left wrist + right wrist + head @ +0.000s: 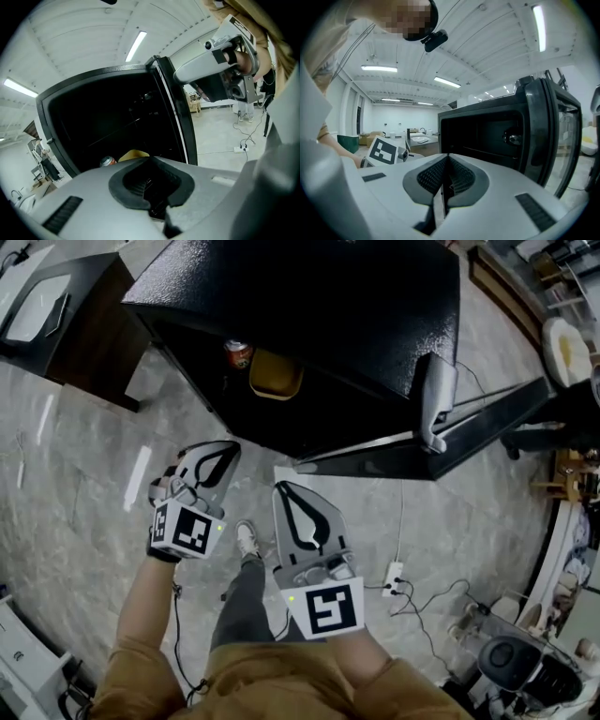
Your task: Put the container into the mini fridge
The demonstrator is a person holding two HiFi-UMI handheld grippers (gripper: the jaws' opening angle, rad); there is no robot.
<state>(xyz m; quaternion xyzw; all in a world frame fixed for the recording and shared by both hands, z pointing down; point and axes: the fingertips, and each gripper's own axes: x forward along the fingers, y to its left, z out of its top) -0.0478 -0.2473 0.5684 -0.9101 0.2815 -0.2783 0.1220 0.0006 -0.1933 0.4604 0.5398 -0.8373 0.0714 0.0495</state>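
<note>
Starting at the left, the left gripper point(212, 463) is being held low above the floor point(75, 474), just in front of the mini fridge point(309, 296). Its fingers are being pressed together on nothing: in the left gripper view the dark pads are being shown meeting with no object between them. It is being pointed at the open cavity, probably because the placing looks done and nothing more is being asked of it there.

Deeper in and a little to the right, the container point(276, 376) is being seen inside the fridge, near the front of the cavity and just beside a red can point(238, 352) (the can is no part of the task). The container is being shown upright, with its rounded yellow side turned toward the opening. Its long axis is being judged to run across the cavity, though the fridge top is hiding its back part.

Further right, the right gripper point(292, 504) is being held beside the left one, its fingers likewise closed flat on each other and empty. At the far right the door point(487, 418) is being left swung wide, so closing it is being judged the likely remaining move.
</note>
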